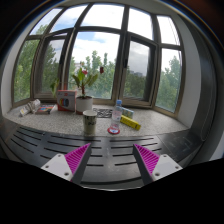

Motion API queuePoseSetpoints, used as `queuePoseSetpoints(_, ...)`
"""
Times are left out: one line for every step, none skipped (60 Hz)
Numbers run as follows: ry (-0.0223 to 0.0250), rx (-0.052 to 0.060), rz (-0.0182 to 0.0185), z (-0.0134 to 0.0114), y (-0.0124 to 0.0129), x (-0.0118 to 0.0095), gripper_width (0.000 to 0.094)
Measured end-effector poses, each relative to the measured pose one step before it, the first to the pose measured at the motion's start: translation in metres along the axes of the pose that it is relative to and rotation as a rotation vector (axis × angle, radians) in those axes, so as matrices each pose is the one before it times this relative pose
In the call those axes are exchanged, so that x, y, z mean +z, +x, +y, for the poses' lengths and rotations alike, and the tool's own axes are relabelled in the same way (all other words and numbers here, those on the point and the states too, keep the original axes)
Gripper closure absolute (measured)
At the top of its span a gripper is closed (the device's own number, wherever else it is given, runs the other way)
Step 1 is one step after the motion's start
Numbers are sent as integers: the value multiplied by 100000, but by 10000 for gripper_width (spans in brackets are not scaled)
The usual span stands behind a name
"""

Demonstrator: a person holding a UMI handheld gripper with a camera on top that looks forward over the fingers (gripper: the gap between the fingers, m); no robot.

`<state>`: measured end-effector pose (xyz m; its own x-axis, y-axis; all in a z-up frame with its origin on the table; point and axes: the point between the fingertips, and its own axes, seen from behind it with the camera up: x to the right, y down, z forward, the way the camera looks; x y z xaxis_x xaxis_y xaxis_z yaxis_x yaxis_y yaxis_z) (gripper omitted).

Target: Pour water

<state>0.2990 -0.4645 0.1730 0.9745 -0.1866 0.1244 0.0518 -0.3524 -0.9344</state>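
A clear plastic water bottle (118, 112) with a blue cap stands on the stone window ledge (60, 123), well beyond my fingers. Left of it stands a metal cup (90, 121). A small pink round thing (114, 130) lies at the bottle's foot and a yellow object (132, 122) lies just right of it. My gripper (112, 160) is open, its two magenta pads (78, 157) spread wide over a slatted grey surface (112, 152) with nothing between them.
A white pot with a flowering plant (84, 98) stands behind the cup. A red and white box (66, 98) and an open book (30, 106) lie further left on the ledge. Large bay windows (100, 50) rise behind, with trees outside.
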Motion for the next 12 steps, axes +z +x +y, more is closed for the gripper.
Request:
queuePoseSetpoints(189,-423,129,-7,-67,-303,81)
queuePoseSetpoints(81,-492,151,8,-66,-294,81)
queuePoseSetpoints(-8,-340,207,4,-66,-242,81)
queuePoseSetpoints(44,-318,265,-75,36,-34,82)
queuePoseSetpoints(322,-81,74,-4,-186,-291,81)
queuePoseSetpoints(265,-285,-41,-26,-86,-222,83)
queuePoseSetpoints(130,-332,-176,-17,-87,-182,82)
queuePoseSetpoints(21,-319,-259,0,-102,-192,81)
queuePoseSetpoints(-46,-306,-266,18,-124,-152,82)
queuePoseSetpoints(-137,-323,-304,39,-160,-174,81)
queuePoseSetpoints(-167,-283,-390,50,-170,190,82)
queuePoseSetpoints(-135,-13,-143,18,-89,-95,81)
